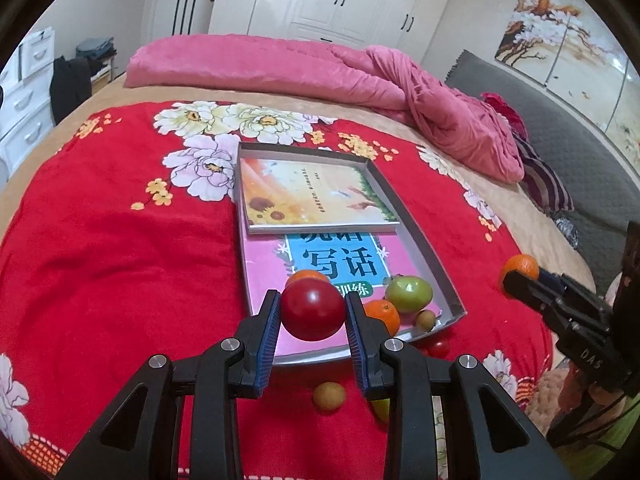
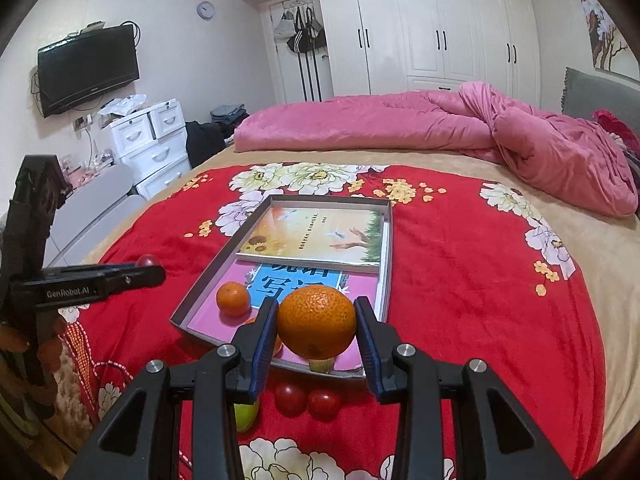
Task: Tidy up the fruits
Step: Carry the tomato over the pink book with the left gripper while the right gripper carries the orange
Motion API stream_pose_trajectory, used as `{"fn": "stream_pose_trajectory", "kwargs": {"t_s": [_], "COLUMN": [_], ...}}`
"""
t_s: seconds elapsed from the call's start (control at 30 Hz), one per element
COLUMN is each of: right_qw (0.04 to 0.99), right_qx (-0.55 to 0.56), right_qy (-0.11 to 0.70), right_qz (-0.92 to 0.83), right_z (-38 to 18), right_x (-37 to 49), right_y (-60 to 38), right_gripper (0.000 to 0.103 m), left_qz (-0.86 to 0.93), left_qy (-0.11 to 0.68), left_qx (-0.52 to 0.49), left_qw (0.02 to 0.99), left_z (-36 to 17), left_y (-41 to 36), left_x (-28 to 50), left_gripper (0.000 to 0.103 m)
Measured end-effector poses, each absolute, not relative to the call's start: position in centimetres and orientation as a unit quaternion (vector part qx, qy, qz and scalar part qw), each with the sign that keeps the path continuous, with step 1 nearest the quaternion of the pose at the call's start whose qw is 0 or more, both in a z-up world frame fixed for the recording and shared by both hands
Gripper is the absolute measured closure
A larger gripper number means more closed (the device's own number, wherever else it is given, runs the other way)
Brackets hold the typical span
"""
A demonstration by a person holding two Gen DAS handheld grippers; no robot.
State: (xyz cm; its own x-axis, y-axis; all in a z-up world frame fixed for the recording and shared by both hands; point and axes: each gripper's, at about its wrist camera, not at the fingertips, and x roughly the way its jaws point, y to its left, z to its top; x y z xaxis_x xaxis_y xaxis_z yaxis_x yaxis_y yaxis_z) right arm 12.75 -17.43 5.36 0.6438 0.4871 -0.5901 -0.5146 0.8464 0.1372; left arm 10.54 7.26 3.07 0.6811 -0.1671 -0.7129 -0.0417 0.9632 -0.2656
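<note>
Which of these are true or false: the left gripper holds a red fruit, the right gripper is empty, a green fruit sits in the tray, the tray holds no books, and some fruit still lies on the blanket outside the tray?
1. The left gripper holds a red fruit. True.
2. The right gripper is empty. False: it is shut on an orange.
3. A green fruit sits in the tray. True.
4. The tray holds no books. False: a sunflower book lies partly over another book.
5. Fruit lies on the blanket outside the tray. True: for example a small yellowish fruit.

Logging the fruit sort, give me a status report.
Left gripper shut on round red fruit. Right gripper shut on round orange tangerine. Shallow grey tray ahead, books inside.
</note>
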Motion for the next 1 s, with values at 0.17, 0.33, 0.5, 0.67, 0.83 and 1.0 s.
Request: {"fn": "stream_pose_trajectory", "kwargs": {"t_s": [0.17, 0.33, 0.5, 0.67, 0.83, 1.0], "right_qw": [0.906, 0.906, 0.905, 0.904, 0.902, 0.898], "right_qx": [-0.022, -0.023, -0.022, -0.021, -0.024, -0.029], "right_qy": [0.32, 0.321, 0.323, 0.324, 0.328, 0.332], "right_qz": [0.276, 0.276, 0.277, 0.278, 0.281, 0.286], "right_z": [5.3, 5.3, 5.1, 4.9, 4.4, 3.8], "right_x": [12.9, 13.3, 13.7, 13.9, 14.2, 14.4], "right_y": [-17.3, -16.9, -16.7, -16.6, -16.2, -15.8], "right_gripper": [0.064, 0.064, 0.064, 0.064, 0.064, 0.064], "left_qz": [-0.042, -0.045, -0.046, -0.049, -0.05, -0.052], "left_qy": [0.401, 0.406, 0.414, 0.422, 0.427, 0.434], "left_qx": [-0.126, -0.119, -0.117, -0.112, -0.107, -0.104], "left_qw": [0.907, 0.905, 0.901, 0.898, 0.897, 0.893], "left_z": [2.3, 1.7, 0.9, 0.3, -0.3, -0.9], "left_y": [6.7, 6.3, 6.0, 5.6, 5.4, 5.2], "left_x": [11.0, 11.4, 11.7, 12.1, 12.3, 12.6], "left_gripper": [0.07, 0.07, 0.07, 0.07, 0.07, 0.07]}}
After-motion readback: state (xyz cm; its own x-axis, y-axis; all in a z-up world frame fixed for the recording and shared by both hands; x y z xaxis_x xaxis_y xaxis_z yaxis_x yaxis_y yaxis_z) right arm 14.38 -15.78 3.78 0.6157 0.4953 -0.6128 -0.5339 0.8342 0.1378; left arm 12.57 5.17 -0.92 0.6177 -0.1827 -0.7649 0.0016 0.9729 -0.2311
